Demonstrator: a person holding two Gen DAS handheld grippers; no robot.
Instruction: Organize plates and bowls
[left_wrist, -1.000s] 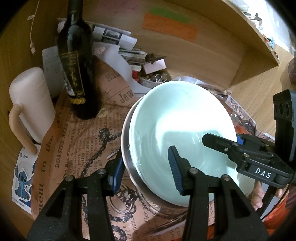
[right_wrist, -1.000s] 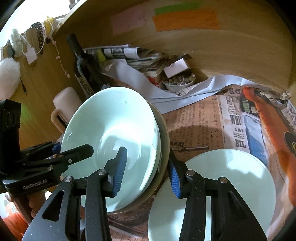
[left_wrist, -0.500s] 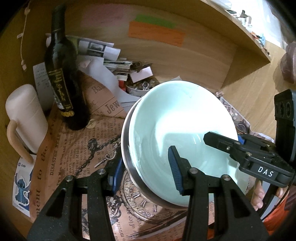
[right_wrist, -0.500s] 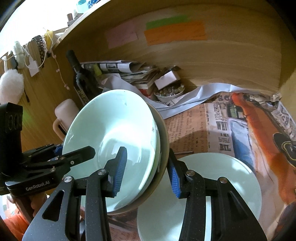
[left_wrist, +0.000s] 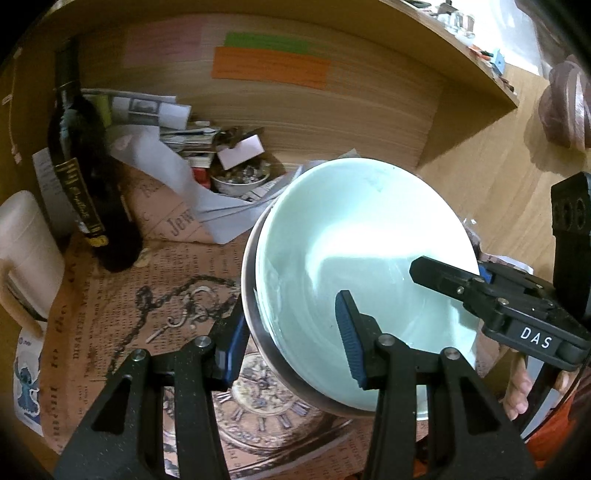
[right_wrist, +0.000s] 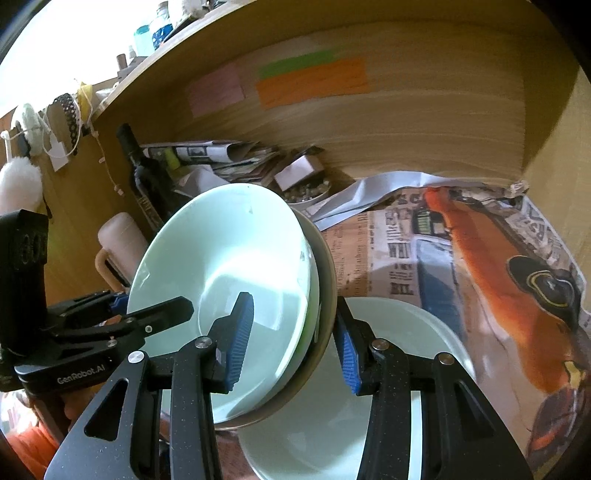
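A pale green bowl sits nested in a grey-rimmed bowl; both are held in the air. My left gripper is shut on the stack's left rim, one finger inside, one outside. My right gripper is shut on the opposite rim of the same bowls. Each gripper shows in the other's view, the right one in the left wrist view and the left one in the right wrist view. A pale green plate lies on the newspaper below the stack.
A dark wine bottle and a white jug stand at the left. Papers and a small bowl of bits lie against the wooden back wall. Newspaper covers the surface.
Both grippers have lifted the stacked bowls higher and tilted them more; the plate below now lies further under the stack in the right wrist view.
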